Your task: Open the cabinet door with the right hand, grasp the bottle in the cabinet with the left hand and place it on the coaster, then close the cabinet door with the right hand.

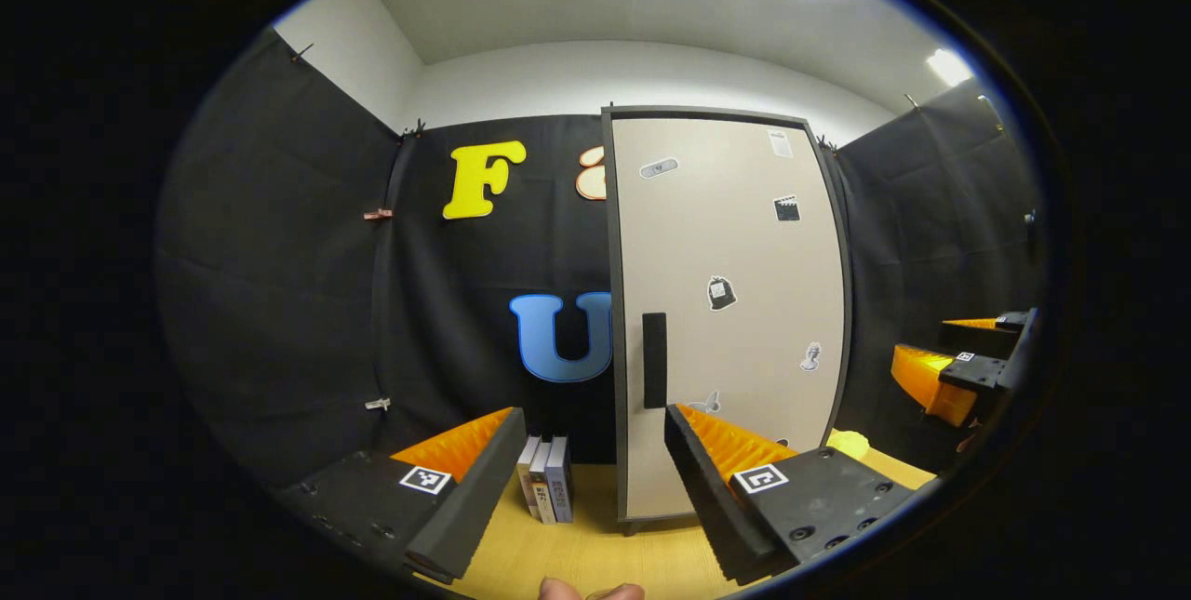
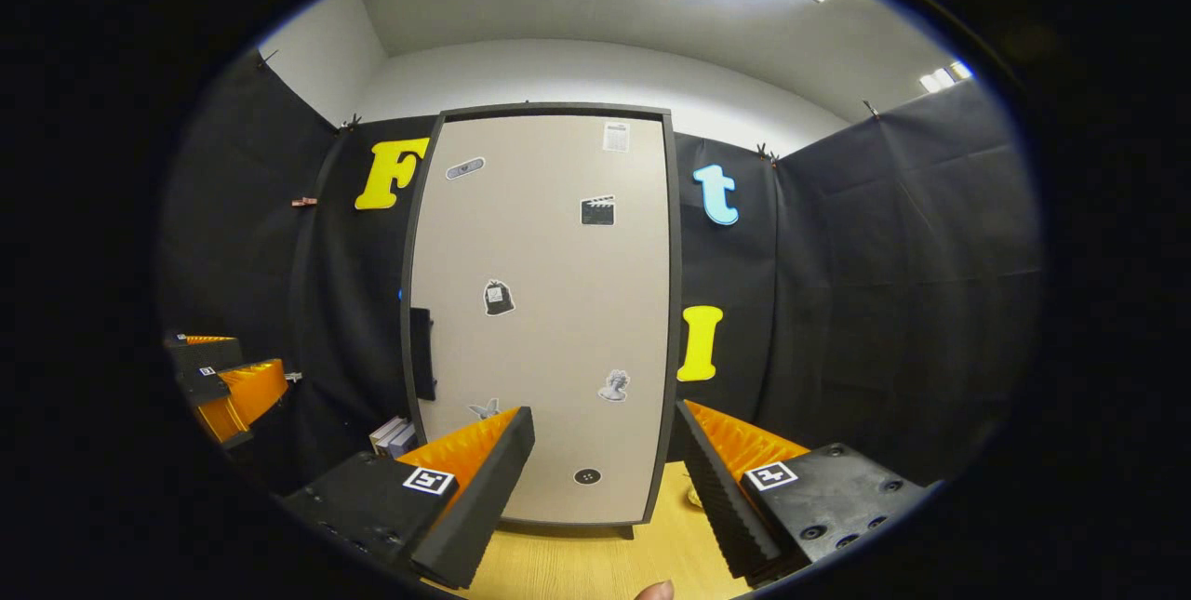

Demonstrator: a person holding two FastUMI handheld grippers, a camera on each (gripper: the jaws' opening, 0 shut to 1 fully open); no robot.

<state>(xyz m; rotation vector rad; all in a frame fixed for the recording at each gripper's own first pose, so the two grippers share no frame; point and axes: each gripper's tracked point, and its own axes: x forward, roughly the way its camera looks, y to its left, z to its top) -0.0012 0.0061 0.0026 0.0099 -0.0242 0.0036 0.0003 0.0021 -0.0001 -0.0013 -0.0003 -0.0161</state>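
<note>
A tall cabinet stands on the wooden table with its beige door [image 1: 735, 302] [image 2: 549, 302] shut, so its inside is hidden. A dark vertical handle [image 1: 654, 360] [image 2: 421, 353] sits on the door's left edge. My left gripper [image 1: 591, 456] is open with nothing between its fingers, a short way in front of the handle side. My right gripper [image 2: 605, 465] is also open and holds nothing, facing the lower middle of the door. A small yellow-green thing [image 1: 849, 442], possibly the coaster, lies on the table right of the cabinet.
A few books [image 1: 547, 481] [image 2: 395, 437] stand upright just left of the cabinet. The other gripper shows far off at each view's edge: right gripper [image 1: 958, 367], left gripper [image 2: 228, 386]. Black cloth walls close in behind and at both sides. Bare wooden table [image 1: 595, 553] lies in front.
</note>
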